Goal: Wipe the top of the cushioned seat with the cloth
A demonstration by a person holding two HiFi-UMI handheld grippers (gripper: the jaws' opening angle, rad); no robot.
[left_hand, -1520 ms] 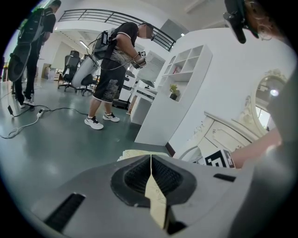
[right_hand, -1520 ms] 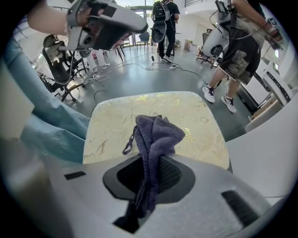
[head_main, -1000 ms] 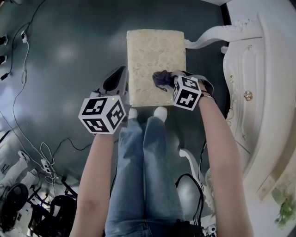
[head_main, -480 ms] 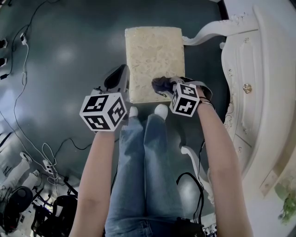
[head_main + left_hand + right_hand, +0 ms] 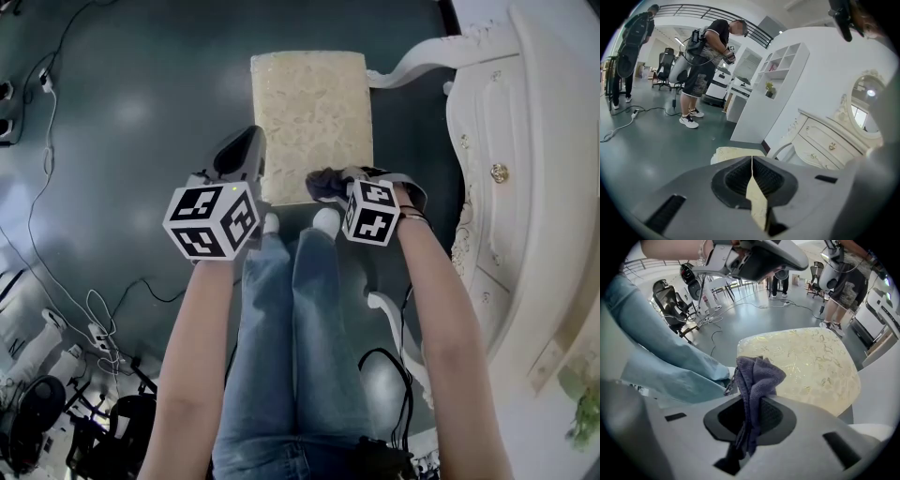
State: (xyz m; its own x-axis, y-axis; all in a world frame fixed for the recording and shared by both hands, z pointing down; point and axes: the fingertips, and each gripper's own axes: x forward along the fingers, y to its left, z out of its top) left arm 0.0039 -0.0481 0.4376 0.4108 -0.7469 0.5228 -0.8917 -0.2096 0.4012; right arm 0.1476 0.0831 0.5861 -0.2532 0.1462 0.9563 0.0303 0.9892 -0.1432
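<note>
Your cushioned seat [image 5: 311, 122] is cream with a pale gold leafy pattern. The cloth [image 5: 757, 376] at its near right edge is dusky purple. Your left gripper [image 5: 752, 161] and right gripper [image 5: 750, 406] are matte grey, their cubes [image 5: 211, 223] white with black square markers. Your jeans [image 5: 291, 328] are light blue, your shoes [image 5: 325, 222] white, the floor [image 5: 141, 94] glossy dark grey-green. The dresser [image 5: 525, 141] on the right is white with a gold knob [image 5: 499, 172].

floor [image 5: 122, 103]: dark, glossy, beneath both my jaws
cushioned seat [image 5: 311, 112]: on the floor, just ahead of my jaws
cloth [image 5: 325, 182]: at the seat's near edge, clamped in my right jaws
cable [image 5: 30, 234]: on the floor, well left of my left jaws
dressing table [image 5: 525, 141]: on the floor, right of my right jaws
</note>
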